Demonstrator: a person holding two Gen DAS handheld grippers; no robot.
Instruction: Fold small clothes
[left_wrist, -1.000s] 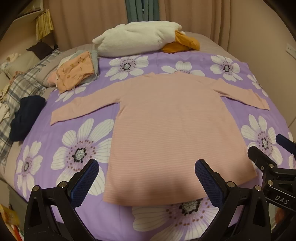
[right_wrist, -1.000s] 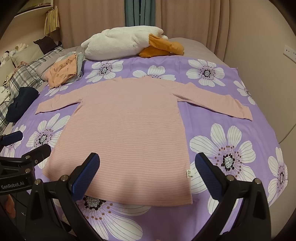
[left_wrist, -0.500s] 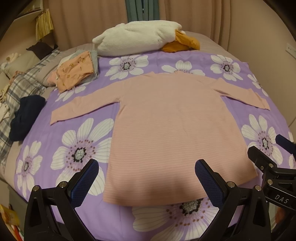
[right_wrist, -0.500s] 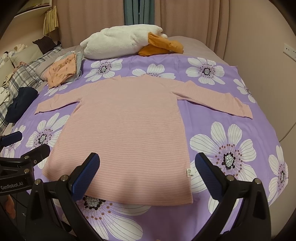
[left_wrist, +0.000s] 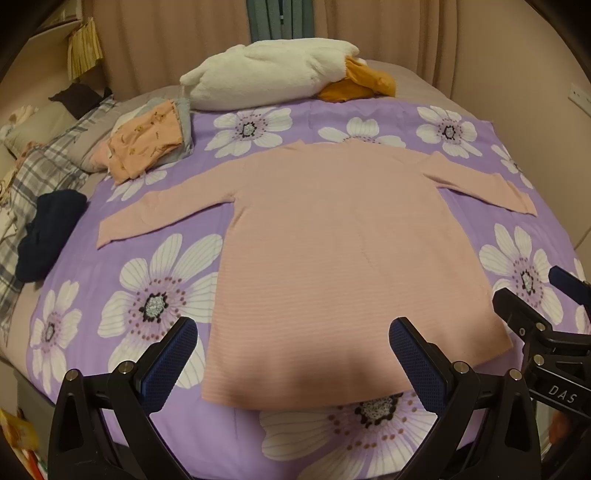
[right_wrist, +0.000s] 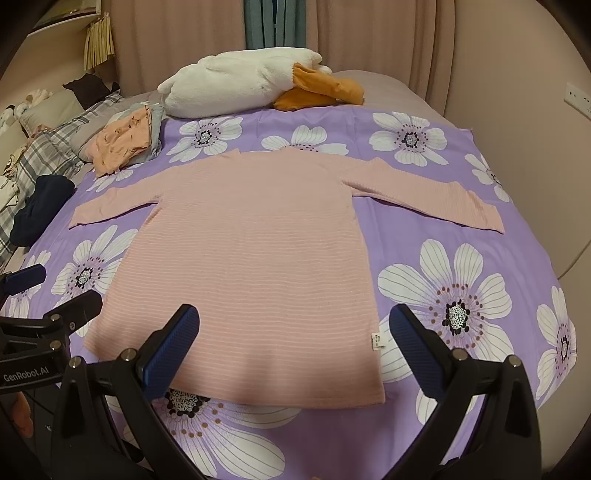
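Note:
A pink striped long-sleeved shirt (left_wrist: 343, 251) lies flat on the purple flowered bedspread (left_wrist: 155, 280), both sleeves spread out, hem toward me. It also shows in the right wrist view (right_wrist: 255, 258). My left gripper (left_wrist: 293, 354) is open and empty, hovering just above the hem's left half. My right gripper (right_wrist: 295, 343) is open and empty, above the hem's right half near a small white label (right_wrist: 376, 339). Each gripper shows at the edge of the other's view.
A stack of folded orange and grey clothes (left_wrist: 151, 144) sits at the back left. A white plush goose (left_wrist: 273, 81) lies at the head of the bed. A dark navy garment (left_wrist: 48, 232) and a plaid pillow (left_wrist: 33, 177) lie at left. The wall is close on the right.

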